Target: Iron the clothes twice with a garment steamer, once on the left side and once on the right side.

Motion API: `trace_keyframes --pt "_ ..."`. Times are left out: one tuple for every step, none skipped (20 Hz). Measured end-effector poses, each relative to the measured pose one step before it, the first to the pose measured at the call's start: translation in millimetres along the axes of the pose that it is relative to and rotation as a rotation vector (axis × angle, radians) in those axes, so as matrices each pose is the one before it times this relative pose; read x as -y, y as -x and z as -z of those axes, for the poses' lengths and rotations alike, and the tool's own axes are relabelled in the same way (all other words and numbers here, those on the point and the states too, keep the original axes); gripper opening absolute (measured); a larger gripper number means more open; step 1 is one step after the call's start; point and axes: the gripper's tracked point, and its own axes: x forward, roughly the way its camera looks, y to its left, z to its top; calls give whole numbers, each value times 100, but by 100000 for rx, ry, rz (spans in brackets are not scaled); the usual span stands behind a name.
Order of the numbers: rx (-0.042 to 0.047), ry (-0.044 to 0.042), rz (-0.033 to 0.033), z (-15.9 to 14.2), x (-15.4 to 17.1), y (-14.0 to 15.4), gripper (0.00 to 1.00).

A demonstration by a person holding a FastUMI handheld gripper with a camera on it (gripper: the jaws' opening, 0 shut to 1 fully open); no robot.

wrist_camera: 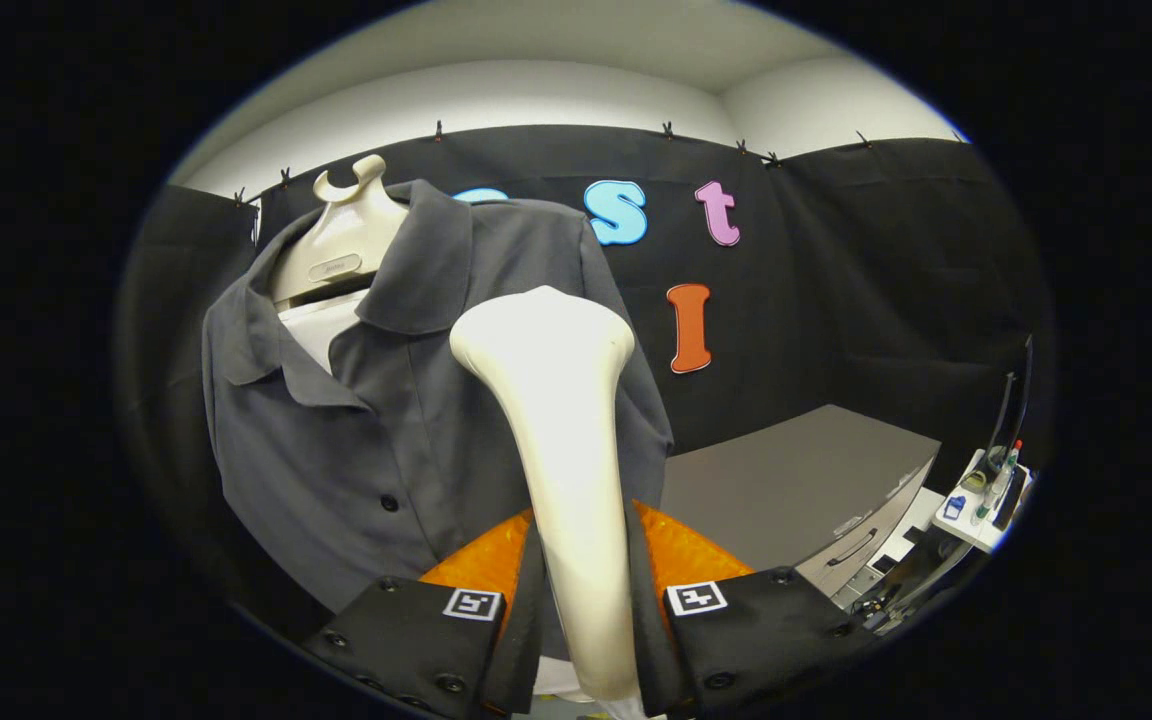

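So the gripper point(581, 600) has its jaws clamped on the handle of the garment steamer point(561, 440), one finger pressing each side of that cream neck. The wide flat head is up top, sitting right in front of the shirt point(376, 440), about mid-chest on the side nearer the grey desk point(796, 480). I can't tell if the head is actually touching the cloth or just hovering close.

My guess on handling: the steamer looks like smooth hard plastic, so it's stiff but probably a bit slippery, and top-heavy with that flared head. Holding it on the narrow neck like this seems right, since the taper should stop it sliding down through the jaws. The shirt is the opposite, soft and floppy, hanging loose on its cream hanger form point(341, 240), so it'll likely swing away if pushed hard. Light steady strokes would be my call.

Count: one steamer, one shirt, one hanger form, one desk. Two dark buttons visible down the shirt's front. There's also a little shelf point(986, 500) with bottles beyond the desk's far corner, too small to count.
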Motion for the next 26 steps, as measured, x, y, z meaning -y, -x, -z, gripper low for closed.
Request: trace_keyframes --pt "-1245 136 -35 574 -124 -378 46" --pt "-1278 233 -96 557 -139 -379 46" --pt "-981 111 56 477 -89 -326 46" --pt "-906 85 -20 418 -32 -175 46" --pt "-953 -21 17 387 -76 -239 46" --pt "-993 -1 1 390 -11 -226 46" --pt "-886 -20 43 386 -21 -284 46" --pt "-950 79 87 386 8 -159 46" --pt "-800 83 110 409 33 -164 46" --pt "-885 82 91 286 -134 -136 46" --pt "-980 100 39 360 110 -106 46" --pt "-916 24 46 468 -1 -54 46" --pt "-1009 60 27 474 5 -106 46" --pt "-1086 71 107 444 57 -117 46" --pt "-1150 57 153 512 77 -108 46" --pt "-1245 55 182 532 -73 -42 46" --pt "-1261 52 154 532 90 -95 46" --pt "-1287 55 146 536 0 -147 46" --pt "-1271 162 165 333 70 54 46" --pt "-1306 110 143 506 26 -138 46" --pt "-1316 34 120 596 -39 -197 46" --pt "-1425 -86 100 591 29 0 46" --pt "-1308 -86 -26 584 7 -120 46" --pt "-1339 -212 -69 622 172 -29 46" --pt "-1132 -73 36 575 150 -155 46" --pt "-1153 -55 163 495 41 -28 46"
